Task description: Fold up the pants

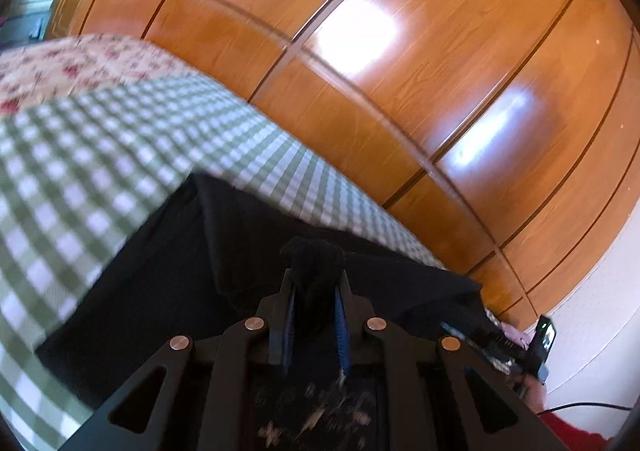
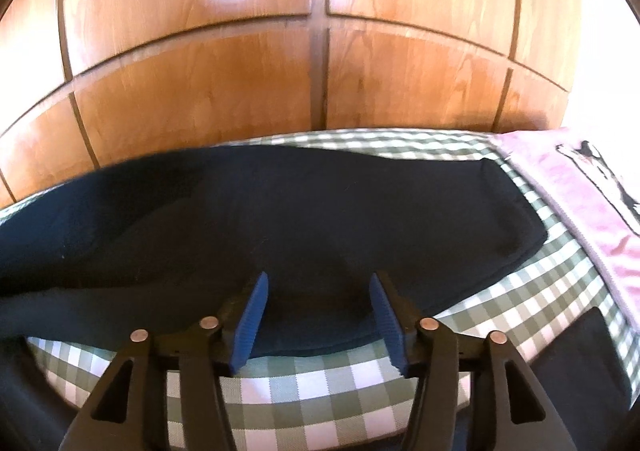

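Note:
Dark navy pants (image 2: pixel 280 219) lie across a green-and-white checked bedcover (image 2: pixel 320 395). In the left wrist view my left gripper (image 1: pixel 314 283) is shut on a bunched fold of the pants (image 1: pixel 314 255), which stick up between its blue pads, and the cloth (image 1: pixel 160 271) hangs from there down to the bed. In the right wrist view my right gripper (image 2: pixel 318 283) is open, its blue pads (image 2: pixel 252 319) on either side of the pants' near edge, low over the cloth.
Wooden wardrobe doors (image 2: pixel 240 71) stand close behind the bed. A floral cover (image 1: pixel 80 63) lies at the far left. A pink printed cloth (image 2: pixel 580 191) lies at the right. A dark item (image 2: pixel 580 355) sits at the near right.

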A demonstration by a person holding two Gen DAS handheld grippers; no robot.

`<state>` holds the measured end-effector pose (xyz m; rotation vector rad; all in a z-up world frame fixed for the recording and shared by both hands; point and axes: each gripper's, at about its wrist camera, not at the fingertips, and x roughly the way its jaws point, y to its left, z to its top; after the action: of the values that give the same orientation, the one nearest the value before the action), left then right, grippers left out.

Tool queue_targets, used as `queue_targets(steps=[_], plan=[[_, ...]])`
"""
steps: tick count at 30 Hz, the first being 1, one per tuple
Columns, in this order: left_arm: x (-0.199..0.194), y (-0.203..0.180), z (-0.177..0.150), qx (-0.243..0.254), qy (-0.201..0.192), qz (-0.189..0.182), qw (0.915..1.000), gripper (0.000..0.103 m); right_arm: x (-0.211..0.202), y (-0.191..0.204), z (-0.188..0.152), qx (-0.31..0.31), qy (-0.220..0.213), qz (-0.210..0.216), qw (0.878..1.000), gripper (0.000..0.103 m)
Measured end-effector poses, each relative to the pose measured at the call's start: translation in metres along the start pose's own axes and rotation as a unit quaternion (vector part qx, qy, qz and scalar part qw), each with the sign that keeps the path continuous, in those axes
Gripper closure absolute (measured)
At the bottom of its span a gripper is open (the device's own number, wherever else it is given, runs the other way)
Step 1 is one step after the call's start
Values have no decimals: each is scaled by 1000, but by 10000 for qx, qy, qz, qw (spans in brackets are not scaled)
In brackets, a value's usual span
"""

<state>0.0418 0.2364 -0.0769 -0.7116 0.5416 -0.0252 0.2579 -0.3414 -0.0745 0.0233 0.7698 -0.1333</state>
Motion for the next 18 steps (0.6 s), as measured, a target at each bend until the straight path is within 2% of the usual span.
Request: queue_targets(steps=[2,5,10,14,16,18], plan=[[1,8,-11,-69,103,51,9999,87,-6,0,2,14,40,26,10000,45],[3,13,-19,-148,151,60,9998,87,-28,2,1,254,-61,399,9989,45],[4,17,-19,-367,81,-9,9993,87,-48,28,6,622,272,1726,9826,45],[3,18,-20,-335,115,-22,9994,87,-42,51,25,1013,582,2500,9612,33],[3,17,-20,-302,127,-25,9995,87,-30,60,33,1299,806,2634,9525,33],[3,18,-20,-328,139,-44,9994,87,-12,66,41,1568,1087,2543,9481,33]])
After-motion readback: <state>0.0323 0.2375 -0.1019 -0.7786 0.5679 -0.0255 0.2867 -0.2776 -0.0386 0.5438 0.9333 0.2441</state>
